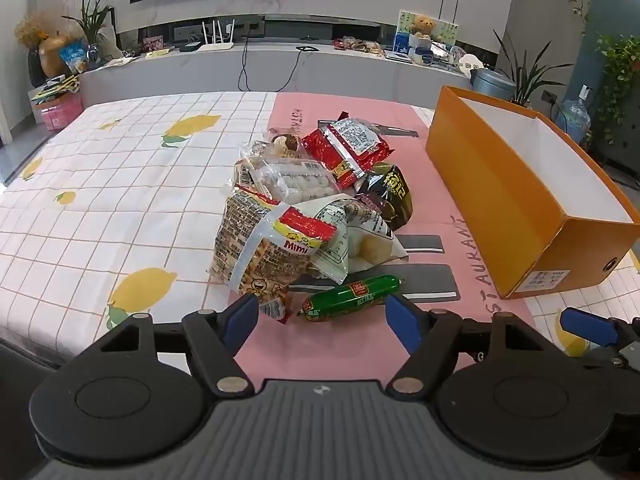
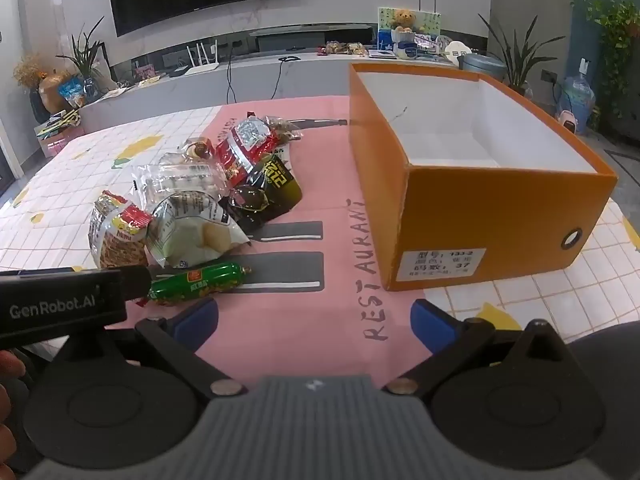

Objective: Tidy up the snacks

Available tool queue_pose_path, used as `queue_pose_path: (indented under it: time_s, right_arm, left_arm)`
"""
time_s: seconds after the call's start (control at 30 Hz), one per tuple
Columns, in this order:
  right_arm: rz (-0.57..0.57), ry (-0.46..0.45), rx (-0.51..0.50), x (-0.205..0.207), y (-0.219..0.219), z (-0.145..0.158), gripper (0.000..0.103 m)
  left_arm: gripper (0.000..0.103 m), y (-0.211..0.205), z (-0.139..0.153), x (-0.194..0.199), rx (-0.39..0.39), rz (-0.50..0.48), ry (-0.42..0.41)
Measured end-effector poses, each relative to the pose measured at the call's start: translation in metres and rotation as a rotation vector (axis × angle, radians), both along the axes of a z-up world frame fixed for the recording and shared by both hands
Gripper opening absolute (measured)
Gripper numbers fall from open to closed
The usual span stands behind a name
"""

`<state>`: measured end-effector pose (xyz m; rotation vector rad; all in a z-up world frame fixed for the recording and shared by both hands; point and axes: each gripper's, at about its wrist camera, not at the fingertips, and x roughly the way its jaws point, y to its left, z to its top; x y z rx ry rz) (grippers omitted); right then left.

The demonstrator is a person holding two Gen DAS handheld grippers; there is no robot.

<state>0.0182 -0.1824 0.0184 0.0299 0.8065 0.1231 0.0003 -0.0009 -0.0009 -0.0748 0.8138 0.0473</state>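
Note:
A pile of snack packets lies on the pink mat point(image 1: 344, 348): a Mimi bag point(image 1: 260, 248), a white chip bag point(image 1: 360, 236), a clear pack of white balls point(image 1: 296, 180), a red packet point(image 1: 346, 148) and a dark packet point(image 1: 390, 196). A green sausage point(image 1: 352, 298) lies at the pile's near edge; it also shows in the right wrist view point(image 2: 200, 284). My left gripper point(image 1: 322, 316) is open and empty, just short of the sausage. My right gripper point(image 2: 314, 322) is open and empty over the mat. An open orange box point(image 2: 480, 208) stands to the right, its inside white and empty.
The table has a white lemon-print cloth point(image 1: 100, 200). The orange box point(image 1: 516, 200) fills the right side. The left gripper's black body point(image 2: 60, 304) crosses the lower left of the right wrist view. A TV counter with clutter and plants stands beyond the table.

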Motion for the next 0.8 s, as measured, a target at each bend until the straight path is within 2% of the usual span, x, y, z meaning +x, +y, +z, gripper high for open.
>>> queue_pose_path:
  time_s: [0.1, 0.27, 0.47, 0.8]
  right_arm:
    - [0.005, 0.015, -0.021, 0.0009, 0.0004, -0.0023, 0.100]
    - [0.006, 0.010, -0.016, 0.0031, 0.0035, -0.0052, 0.100]
    - [0.005, -0.004, -0.029, -0.0034, 0.0030, -0.0005, 0.100]
    - [0.004, 0.014, -0.026, -0.0016, 0.0031, -0.0026, 0.099]
  left_arm:
    - [0.086, -0.0044, -0.0041, 0.0033, 0.025, 0.012, 0.032]
    - [0.086, 0.0004, 0.0042, -0.0045, -0.004, 0.003, 0.017]
    - [0.086, 0.0011, 0.0002, -0.0022, -0.019, -0.009, 0.029]
    - [0.086, -0.0003, -0.0013, -0.0001, -0.010, -0.006, 0.039]
